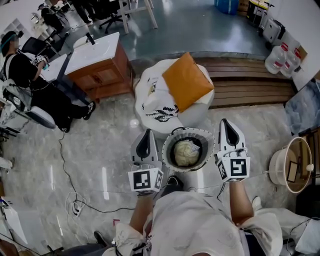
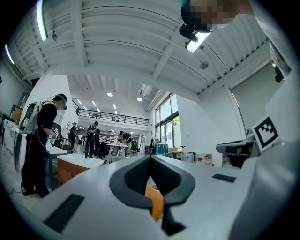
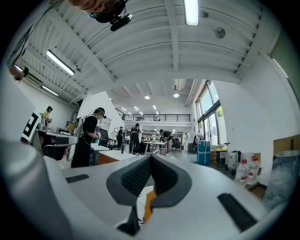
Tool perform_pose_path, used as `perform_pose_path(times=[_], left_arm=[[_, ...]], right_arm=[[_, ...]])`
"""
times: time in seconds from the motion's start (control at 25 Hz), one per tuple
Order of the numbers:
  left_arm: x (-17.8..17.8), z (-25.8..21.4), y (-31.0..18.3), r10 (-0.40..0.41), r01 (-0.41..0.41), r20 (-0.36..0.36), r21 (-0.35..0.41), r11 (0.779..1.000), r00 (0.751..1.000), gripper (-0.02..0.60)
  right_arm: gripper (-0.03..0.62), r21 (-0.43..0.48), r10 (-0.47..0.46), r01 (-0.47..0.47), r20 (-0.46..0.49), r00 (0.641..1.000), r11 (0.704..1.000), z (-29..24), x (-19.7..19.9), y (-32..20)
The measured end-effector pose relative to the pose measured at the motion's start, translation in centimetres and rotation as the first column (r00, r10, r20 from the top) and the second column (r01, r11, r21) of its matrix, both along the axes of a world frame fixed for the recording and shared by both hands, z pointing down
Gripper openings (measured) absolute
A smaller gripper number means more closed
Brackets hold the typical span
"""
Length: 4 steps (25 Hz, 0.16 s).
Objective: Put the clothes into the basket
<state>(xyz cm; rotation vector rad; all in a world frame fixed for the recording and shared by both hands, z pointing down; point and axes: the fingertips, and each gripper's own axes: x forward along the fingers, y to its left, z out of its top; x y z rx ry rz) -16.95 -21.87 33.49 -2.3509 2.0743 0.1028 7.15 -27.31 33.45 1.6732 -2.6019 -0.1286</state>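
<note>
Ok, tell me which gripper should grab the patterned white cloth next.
Left, probably: the left gripper lies nearest the patterned white cloth; the right gripper sits beyond the basket.

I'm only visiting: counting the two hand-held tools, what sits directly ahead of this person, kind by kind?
Grippers: 2, left gripper and right gripper
Baskets: 1, basket
Seats: 1, white seat
Cushions: 1, orange cushion
Cloths: 2, pale cloth in the basket, patterned cloth on the seat
Total: 7

floor (image 1: 100,150): glossy grey | cabinet (image 1: 102,77): wood, white top | ceiling (image 3: 140,56): strip light (image 3: 191,11) | windows (image 2: 166,124): tall
</note>
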Motion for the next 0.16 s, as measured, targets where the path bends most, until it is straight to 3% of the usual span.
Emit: perform_pose_path(times=[0.16], left_arm=[[-0.04, 0.33, -0.11, -0.003, 0.003, 0.008, -0.003, 1.0, 1.0, 0.003]], right_arm=[[-0.012, 0.008, -0.014, 0.014, -0.008, 1.0, 1.0, 0.27, -0.27, -0.26]])
